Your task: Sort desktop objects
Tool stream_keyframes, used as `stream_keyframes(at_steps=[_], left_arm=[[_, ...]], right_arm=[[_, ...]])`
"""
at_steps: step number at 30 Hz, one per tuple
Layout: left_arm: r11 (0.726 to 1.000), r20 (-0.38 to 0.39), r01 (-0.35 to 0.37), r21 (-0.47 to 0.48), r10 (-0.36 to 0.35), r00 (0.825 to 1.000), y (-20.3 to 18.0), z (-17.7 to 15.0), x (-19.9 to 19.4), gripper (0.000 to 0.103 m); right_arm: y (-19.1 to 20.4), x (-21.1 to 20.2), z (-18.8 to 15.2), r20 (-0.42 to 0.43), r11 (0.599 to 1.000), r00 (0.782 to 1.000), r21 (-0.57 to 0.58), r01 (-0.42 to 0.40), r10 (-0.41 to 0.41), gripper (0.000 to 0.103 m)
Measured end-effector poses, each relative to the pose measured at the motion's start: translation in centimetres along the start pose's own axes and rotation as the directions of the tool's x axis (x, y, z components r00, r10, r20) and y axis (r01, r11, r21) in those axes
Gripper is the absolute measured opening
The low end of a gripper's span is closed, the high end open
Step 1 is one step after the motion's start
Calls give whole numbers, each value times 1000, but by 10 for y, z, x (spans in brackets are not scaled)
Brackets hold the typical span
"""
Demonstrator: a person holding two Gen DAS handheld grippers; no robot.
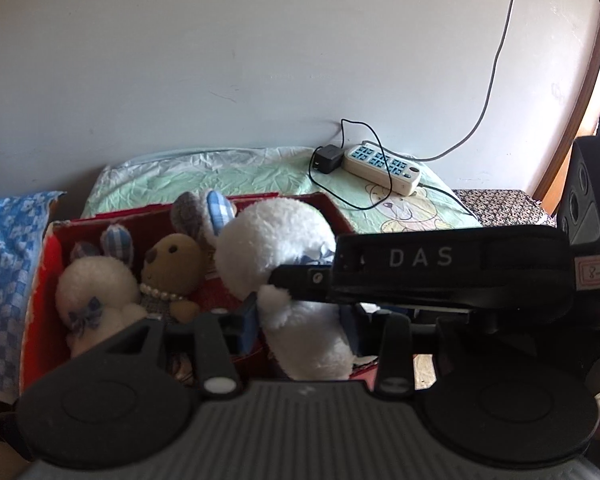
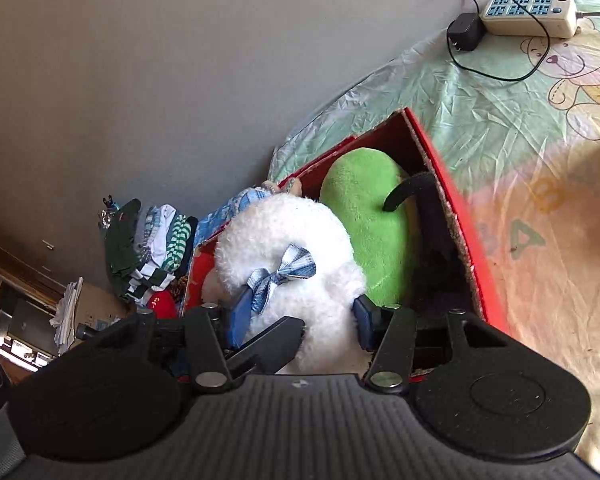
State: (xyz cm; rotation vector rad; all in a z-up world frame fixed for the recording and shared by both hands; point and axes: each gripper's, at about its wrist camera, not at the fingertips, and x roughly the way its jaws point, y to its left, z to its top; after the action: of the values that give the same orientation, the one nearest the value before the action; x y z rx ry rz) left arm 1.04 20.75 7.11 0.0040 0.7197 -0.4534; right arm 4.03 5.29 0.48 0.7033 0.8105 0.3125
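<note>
White plush rabbit (image 2: 300, 248): both the left gripper (image 1: 304, 320) and right gripper (image 2: 300, 312) are clamping it, apparently lowering it into the red box (image 2: 452, 204), left of the green toy (image 2: 364, 216), for storage.

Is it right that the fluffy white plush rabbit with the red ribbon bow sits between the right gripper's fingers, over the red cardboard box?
Not quite: the fluffy white plush rabbit wears a blue ribbon bow, not red, as the right wrist view shows. It does sit between the right gripper fingers, over the red cardboard box.

The white plush rabbit (image 2: 288, 240) hides its face — green plush (image 2: 364, 216) half-buried.
</note>
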Motion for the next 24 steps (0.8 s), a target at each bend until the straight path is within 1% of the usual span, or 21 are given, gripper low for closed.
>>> stream_keyframes(at_steps=[3, 7, 9, 12, 17, 19, 22, 24], left_arm=[[1000, -9, 13, 28, -13, 1000, -9, 3, 11, 41], [998, -4, -3, 66, 4, 1000, -13, 4, 19, 43], [997, 5, -13, 73, 13, 1000, -9, 5, 17, 44], [997, 6, -31, 71, 31, 1000, 0, 4, 11, 45], [997, -22, -69, 44, 70, 997, 17, 3, 17, 47], [996, -23, -73, 41, 74, 997, 20, 4, 20, 47], [997, -29, -62, 45, 63, 998, 16, 6, 29, 47], [997, -32, -61, 50, 63, 998, 12, 8, 34, 46]], right_arm=[[-8, -4, 3, 21, 999, 999, 8, 32, -32, 55], [-14, -2, 5, 14, 999, 999, 37, 33, -33, 55], [-9, 0, 4, 16, 999, 999, 24, 35, -35, 55], [1, 7, 4, -7, 1000, 1000, 10, 19, -19, 55], [9, 28, 3, -58, 1000, 998, 16, 24, -23, 55], [10, 33, 4, -61, 999, 998, 20, 27, -25, 55], [9, 32, 6, -40, 998, 997, 20, 59, -58, 54], [4, 31, 8, -36, 997, 997, 39, 64, -63, 54]])
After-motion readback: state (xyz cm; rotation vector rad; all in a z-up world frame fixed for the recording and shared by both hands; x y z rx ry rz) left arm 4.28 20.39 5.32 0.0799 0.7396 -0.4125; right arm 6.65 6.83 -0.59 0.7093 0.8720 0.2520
